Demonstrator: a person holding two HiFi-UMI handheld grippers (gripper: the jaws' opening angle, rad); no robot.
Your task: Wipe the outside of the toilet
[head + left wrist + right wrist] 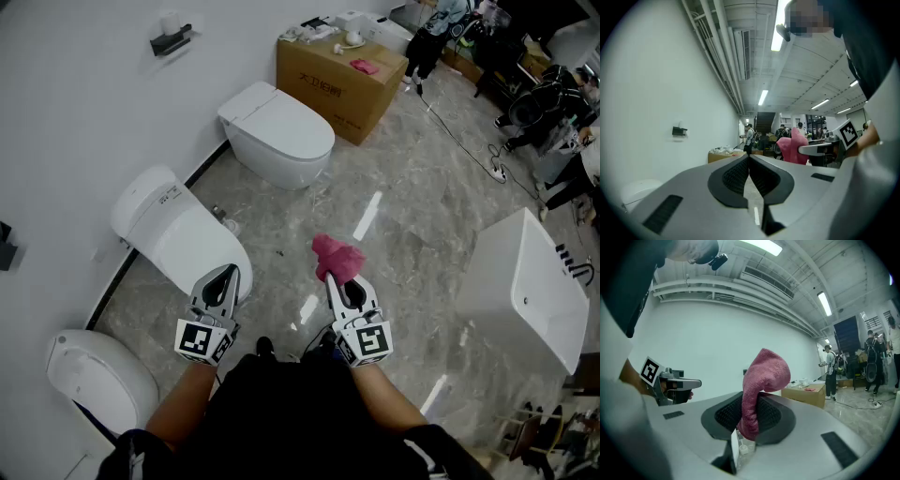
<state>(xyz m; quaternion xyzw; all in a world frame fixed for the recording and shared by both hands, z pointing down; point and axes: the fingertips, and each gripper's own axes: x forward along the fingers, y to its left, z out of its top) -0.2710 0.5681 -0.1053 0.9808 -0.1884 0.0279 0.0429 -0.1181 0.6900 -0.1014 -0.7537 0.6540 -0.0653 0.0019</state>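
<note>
Three white toilets stand along the left wall: a far toilet (278,133), a middle toilet (183,234) and a near toilet (98,378). My right gripper (337,277) is shut on a pink cloth (336,257), held in the air over the floor to the right of the middle toilet. The pink cloth (759,385) sticks up from between the jaws in the right gripper view. My left gripper (223,277) is shut with nothing in it, just over the middle toilet's front end. In the left gripper view the jaws of the left gripper (749,161) meet.
A cardboard box (339,75) with small items on top stands beyond the far toilet. A white bathtub (530,286) is at the right. A cable (459,141) runs across the marble floor (394,234). People stand in the far right corner. A black wall holder (172,39) hangs at upper left.
</note>
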